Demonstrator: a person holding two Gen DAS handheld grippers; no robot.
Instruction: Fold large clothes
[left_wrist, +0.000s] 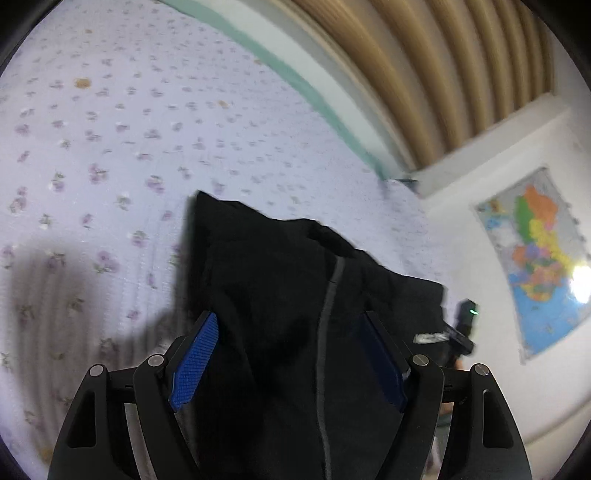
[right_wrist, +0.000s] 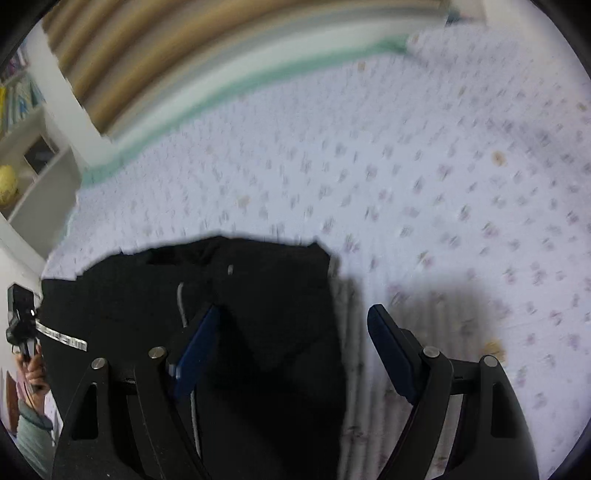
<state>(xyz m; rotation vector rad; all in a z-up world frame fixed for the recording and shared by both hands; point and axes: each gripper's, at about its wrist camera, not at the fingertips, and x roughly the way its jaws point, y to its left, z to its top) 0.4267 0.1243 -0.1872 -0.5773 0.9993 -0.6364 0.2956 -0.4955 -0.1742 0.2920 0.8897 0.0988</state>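
Black garment draped on floral bedsheet, ready for folding. Left gripper spread wide astride the cloth, pads clear. Right gripper likewise agape, gripping nothing.

black garment, lilac floral bedsheet

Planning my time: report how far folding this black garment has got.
Done: black garment lies bunched on the floral bedsheet, seemingly doubled over. In hand: left hand-held gripper and right hand-held gripper straddle it, jaws open. Remaining: squaring uneven edges, final folds.
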